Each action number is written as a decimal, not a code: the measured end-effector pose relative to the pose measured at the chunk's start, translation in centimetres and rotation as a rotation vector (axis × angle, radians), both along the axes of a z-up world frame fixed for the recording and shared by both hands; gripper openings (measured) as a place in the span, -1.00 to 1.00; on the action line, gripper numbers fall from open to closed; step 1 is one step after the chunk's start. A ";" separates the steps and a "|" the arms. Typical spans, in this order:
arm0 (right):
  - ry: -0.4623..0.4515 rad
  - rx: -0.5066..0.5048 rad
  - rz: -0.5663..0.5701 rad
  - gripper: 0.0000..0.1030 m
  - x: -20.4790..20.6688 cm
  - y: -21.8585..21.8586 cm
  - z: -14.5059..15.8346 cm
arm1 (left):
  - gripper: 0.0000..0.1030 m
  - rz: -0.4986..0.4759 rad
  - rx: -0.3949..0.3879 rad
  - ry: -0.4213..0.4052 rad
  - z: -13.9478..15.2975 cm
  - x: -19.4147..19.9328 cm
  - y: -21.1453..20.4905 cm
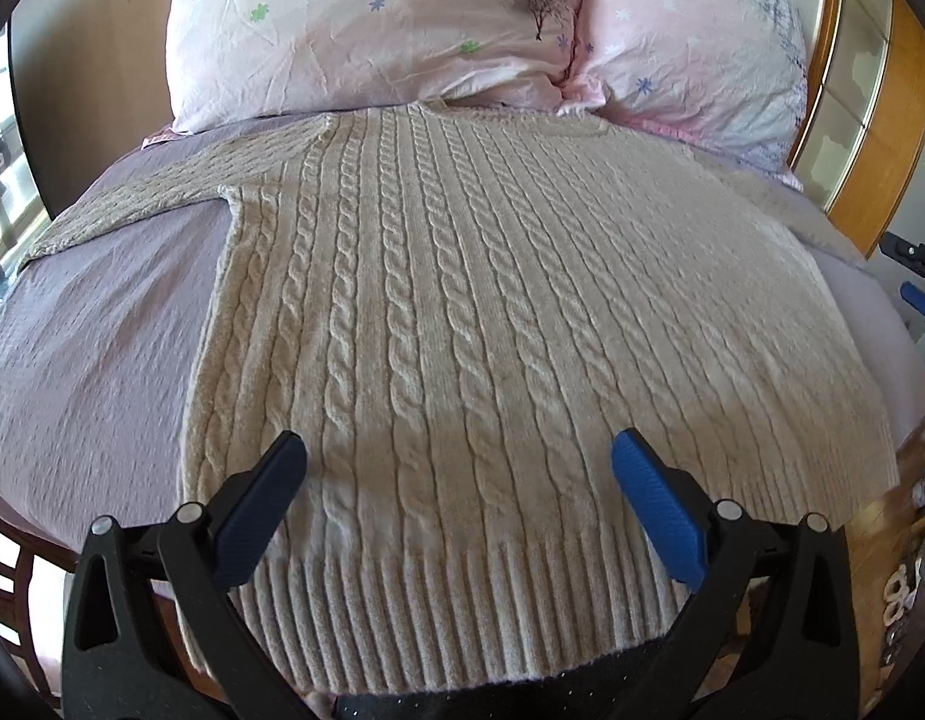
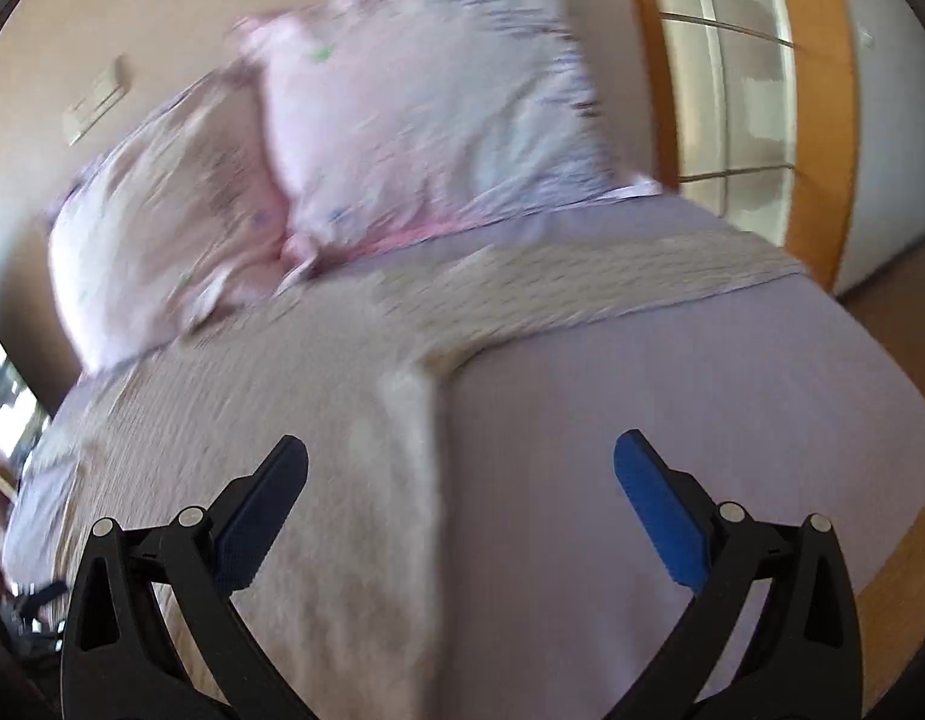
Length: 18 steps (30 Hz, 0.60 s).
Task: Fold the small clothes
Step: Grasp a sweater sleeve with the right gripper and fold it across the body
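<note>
Progress: no fold yet | beige cable-knit sweater (image 1: 462, 312) lies flat, sleeves out, mid-frame on the lilac bedsheet (image 1: 90, 324) | left gripper (image 1: 459, 462) jaws wide apart above its hem | right gripper (image 2: 461, 462) agape, empty, blurred, over its edge | all folds remain.

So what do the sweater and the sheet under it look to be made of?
Sweater: a thick, soft beige knit, likely wool or acrylic, judging by the raised cable twists and ribbed hem. Sheet: thin matte lilac woven fabric, probably cotton, with a fine crinkled texture.
</note>
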State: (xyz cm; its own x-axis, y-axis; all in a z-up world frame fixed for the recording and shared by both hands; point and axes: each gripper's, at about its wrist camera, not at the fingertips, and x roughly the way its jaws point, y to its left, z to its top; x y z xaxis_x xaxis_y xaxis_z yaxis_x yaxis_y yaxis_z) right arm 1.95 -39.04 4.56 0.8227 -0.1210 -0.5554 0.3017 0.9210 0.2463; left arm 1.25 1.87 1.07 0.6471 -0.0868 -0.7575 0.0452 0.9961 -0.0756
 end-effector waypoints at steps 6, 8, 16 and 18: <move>0.079 0.190 -0.345 0.19 5.5 -17.3 -1.2 | 0.97 0.112 -0.067 -0.146 2.4 2.2 3.3; 0.108 0.262 -0.437 0.06 6.7 -21.4 -2.3 | 0.97 0.130 -0.074 -0.161 3.0 3.2 4.3; 0.087 0.371 -0.574 -0.57 8.4 -27.2 -5.2 | 0.97 0.187 -0.105 -0.160 3.4 5.6 8.9; 0.069 0.363 -0.569 -0.80 8.5 -27.7 -5.7 | 0.97 0.199 -0.099 -0.157 3.5 6.0 9.9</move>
State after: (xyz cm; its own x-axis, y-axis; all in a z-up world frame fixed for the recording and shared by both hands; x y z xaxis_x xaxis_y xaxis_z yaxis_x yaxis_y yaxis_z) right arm 10.43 -66.71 -1.14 0.6473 -0.3206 -0.6915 0.7411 0.4769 0.4726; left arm 7.26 11.82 4.55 0.7678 -0.0152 -0.6405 -0.1315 0.9747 -0.1808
